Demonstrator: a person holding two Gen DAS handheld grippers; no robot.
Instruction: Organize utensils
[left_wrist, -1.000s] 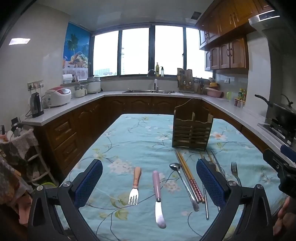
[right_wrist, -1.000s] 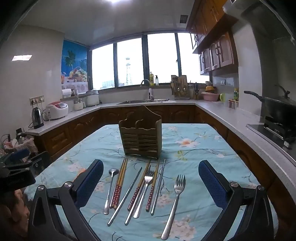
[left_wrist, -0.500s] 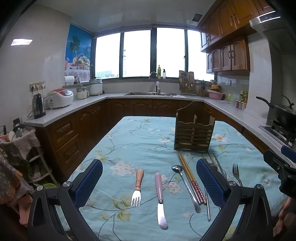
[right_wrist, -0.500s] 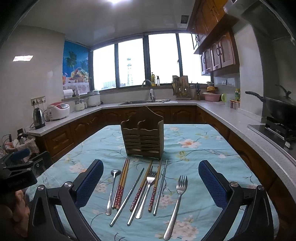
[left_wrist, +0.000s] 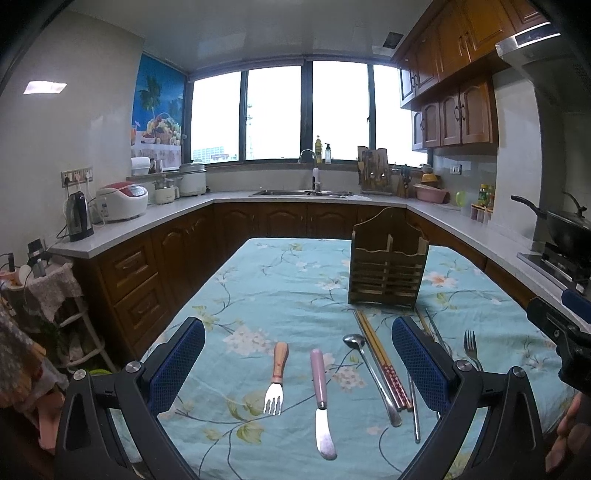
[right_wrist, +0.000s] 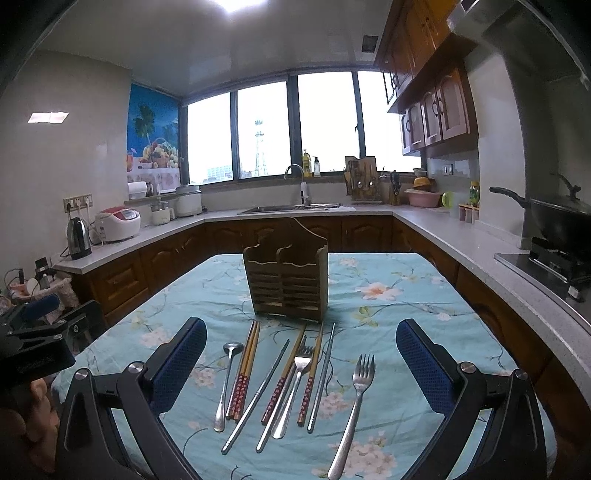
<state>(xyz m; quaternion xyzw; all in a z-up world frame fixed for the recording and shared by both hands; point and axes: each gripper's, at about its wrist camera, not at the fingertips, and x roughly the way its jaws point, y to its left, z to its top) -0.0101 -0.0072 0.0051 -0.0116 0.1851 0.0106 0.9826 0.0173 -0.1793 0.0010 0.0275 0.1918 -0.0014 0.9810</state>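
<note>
Room: kitchen w/ wood cabinets, big windows far side; tabletop (left_wrist: 280, 280) under a teal floral cloth.

Left wrist view
- Left hand-held gripper (left_wrist: 298, 363): fingers spread wide, nothing betw. them, above near edge of tabletop.
- Wood-handled fork (left_wrist: 277, 374): flat on cloth, tines toward cam, betw. the fingers.
- Pink-handled knife (left_wrist: 320, 395): just right of that fork, blade near, handle far; apart from it.
- Spoon (left_wrist: 369, 373): right of knife, bowl far.
- Chopsticks (left_wrist: 382, 360): pair just beside spoon on its right, patterned ends near.
- Utensil holder (left_wrist: 386, 275): wooden, slatted, upright, far-right of the row; no utensils seen in it.
- Right hand-held gripper (left_wrist: 561, 325): partly seen at right edge.

Right wrist view
- Right hand-held gripper (right_wrist: 301, 369): fingers spread wide, holding nothing, over near side of tabletop (right_wrist: 399, 295).
- Utensil holder (right_wrist: 286, 282): upright, center, far of the laid-out pieces.
- Spoon (right_wrist: 225, 384): leftmost, bowl far.
- Chopsticks (right_wrist: 245, 369): pair just right of spoon.
- Middle cluster: metal chopsticks, patterned chopsticks & middle fork (right_wrist: 295, 384), overlapping; which touches which hard to tell.
- Steel fork (right_wrist: 356, 402): rightmost, tines far, apart from cluster.
- Left hand-held gripper (right_wrist: 37, 347): at left edge, fingers not clear here.
</note>
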